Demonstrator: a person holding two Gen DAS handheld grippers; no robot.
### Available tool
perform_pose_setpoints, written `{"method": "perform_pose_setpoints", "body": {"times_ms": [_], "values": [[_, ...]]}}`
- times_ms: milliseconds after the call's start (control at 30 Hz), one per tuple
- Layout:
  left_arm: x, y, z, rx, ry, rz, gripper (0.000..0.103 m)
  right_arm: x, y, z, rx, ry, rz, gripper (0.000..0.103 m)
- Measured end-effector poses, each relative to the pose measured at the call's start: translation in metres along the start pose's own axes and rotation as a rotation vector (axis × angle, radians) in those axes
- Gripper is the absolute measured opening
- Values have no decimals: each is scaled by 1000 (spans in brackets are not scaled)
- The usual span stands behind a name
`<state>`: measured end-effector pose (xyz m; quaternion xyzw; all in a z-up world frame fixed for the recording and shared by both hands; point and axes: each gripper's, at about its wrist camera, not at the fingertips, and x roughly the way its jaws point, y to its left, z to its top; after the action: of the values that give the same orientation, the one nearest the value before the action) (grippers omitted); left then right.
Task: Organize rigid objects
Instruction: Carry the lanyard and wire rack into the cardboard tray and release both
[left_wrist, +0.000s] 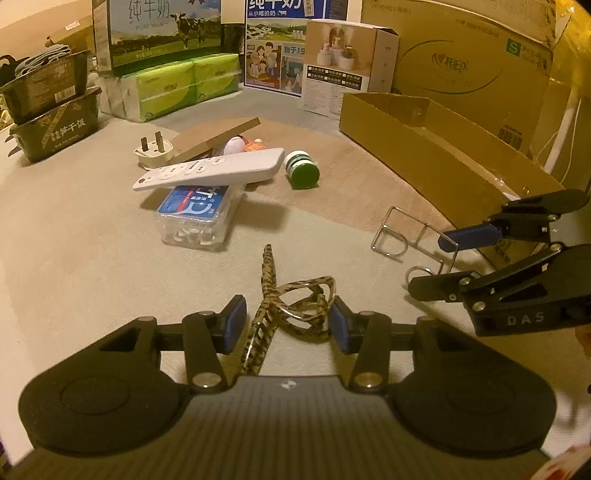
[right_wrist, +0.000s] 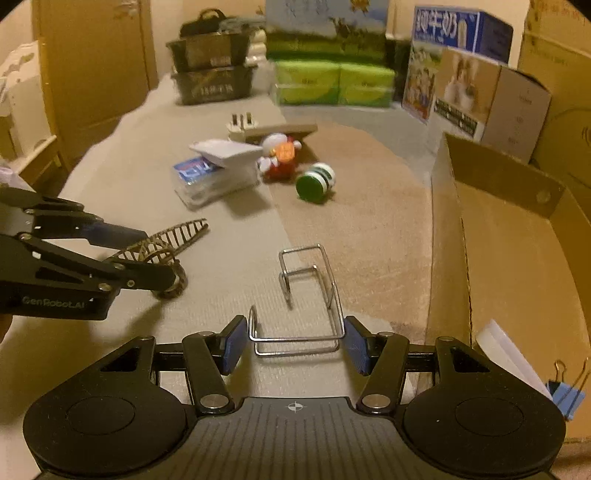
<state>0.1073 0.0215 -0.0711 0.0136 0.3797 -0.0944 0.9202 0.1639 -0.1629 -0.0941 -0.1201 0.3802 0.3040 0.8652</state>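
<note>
Claw (left_wrist: 286, 326) straddles leopard-print hair clip (left_wrist: 291, 306), teeth interlocked, lying flat.

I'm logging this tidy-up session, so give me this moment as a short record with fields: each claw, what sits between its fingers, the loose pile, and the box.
left claw: around the leopard-print hair clip; a gap shows beside the left pad, so not clamped
right claw: pads against the sides of the wire rack, which rests on the cloth
pile: white remote lying across a clear plastic box; plug adapter, toy figure, green-capped bottle nearby
cardboard box: open, to the right; holds a blue binder clip
</note>
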Motion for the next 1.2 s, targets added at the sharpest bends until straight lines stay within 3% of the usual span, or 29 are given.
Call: {"method": "perform_pose_setpoints", "body": {"times_ms": [367, 467, 600, 933, 1200], "values": [[8, -4, 2, -2, -9, 17, 46, 6, -1, 5, -37, 2, 9, 54], [5, -7, 5, 5, -9, 22, 36, 5, 2, 4, -34, 1, -2, 54], [-1, -9, 4, 11, 5, 27, 36, -3, 6, 4, -28, -16, -11, 53], [-37, -18, 6, -2, -19, 36, 36, -43, 17, 9, -18, -97, -25, 53], [-65, -43, 31, 18, -82, 5, 36, -88, 9, 13, 12, -182, -64, 53]]}}
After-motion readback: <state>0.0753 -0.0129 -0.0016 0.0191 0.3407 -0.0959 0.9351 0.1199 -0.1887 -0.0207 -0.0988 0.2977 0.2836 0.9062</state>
